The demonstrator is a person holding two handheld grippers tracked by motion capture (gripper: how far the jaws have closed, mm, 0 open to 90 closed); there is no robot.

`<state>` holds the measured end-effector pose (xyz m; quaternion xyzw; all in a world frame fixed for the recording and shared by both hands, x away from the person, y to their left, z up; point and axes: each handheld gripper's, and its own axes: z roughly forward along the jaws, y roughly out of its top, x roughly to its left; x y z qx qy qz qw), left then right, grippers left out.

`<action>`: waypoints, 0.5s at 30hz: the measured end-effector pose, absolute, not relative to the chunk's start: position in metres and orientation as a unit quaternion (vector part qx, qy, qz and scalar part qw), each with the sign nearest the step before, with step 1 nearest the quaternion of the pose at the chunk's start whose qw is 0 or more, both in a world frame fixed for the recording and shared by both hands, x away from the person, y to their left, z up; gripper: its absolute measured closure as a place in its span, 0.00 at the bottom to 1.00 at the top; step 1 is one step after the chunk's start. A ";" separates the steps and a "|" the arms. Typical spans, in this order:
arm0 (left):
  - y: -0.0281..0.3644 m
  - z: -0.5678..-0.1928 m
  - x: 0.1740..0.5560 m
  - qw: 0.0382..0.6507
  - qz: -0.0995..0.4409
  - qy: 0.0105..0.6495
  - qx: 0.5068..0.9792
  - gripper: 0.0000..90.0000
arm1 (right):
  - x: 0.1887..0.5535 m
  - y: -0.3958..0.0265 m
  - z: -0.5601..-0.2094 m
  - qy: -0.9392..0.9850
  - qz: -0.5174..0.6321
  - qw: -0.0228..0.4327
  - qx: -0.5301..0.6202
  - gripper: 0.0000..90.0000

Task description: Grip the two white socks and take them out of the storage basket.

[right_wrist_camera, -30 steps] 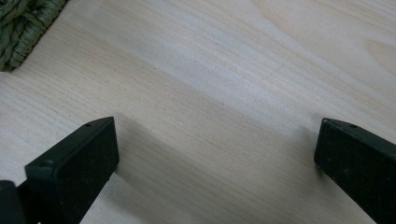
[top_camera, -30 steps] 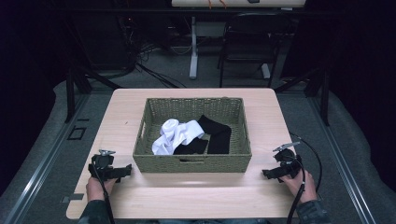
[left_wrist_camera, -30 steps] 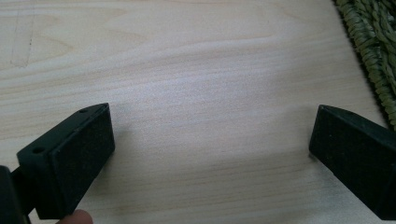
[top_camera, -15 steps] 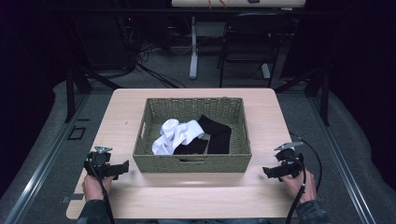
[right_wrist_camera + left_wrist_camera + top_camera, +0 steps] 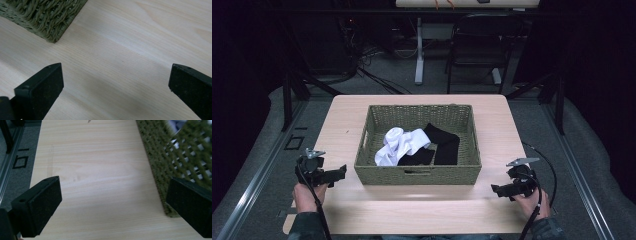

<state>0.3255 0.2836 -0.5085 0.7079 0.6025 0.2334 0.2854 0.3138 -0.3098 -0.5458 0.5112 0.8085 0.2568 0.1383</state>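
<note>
Resting: both grippers low at the near table [image 5: 422, 212] edge, flanking the woven basket [image 5: 417, 176].
Left gripper [image 5: 338, 173]: jaws wide apart, nothing between them; just beside the basket's near left corner [image 5: 160, 182].
Right gripper [image 5: 498, 190]: jaws spread, empty; near the basket's right corner [image 5: 47, 17], over bare wood.
Socks: white socks [image 5: 399, 145] and black socks [image 5: 443, 146] heaped together inside the basket, touching.
Risk: a jaw may snag the weave on entry and drag the light basket.
Risk: overlapping socks; a pinch may lift both colours.
</note>
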 end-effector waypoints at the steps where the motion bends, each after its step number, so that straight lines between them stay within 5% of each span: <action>1: 0.282 -0.504 0.326 0.285 0.234 0.599 0.711 0.01 | 0.313 -0.311 -0.545 0.807 0.259 0.142 0.512 0.00; 15: 0.246 -0.425 0.363 0.301 0.212 0.527 0.766 0.00 | 0.316 -0.316 -0.548 0.808 0.263 0.136 0.509 0.00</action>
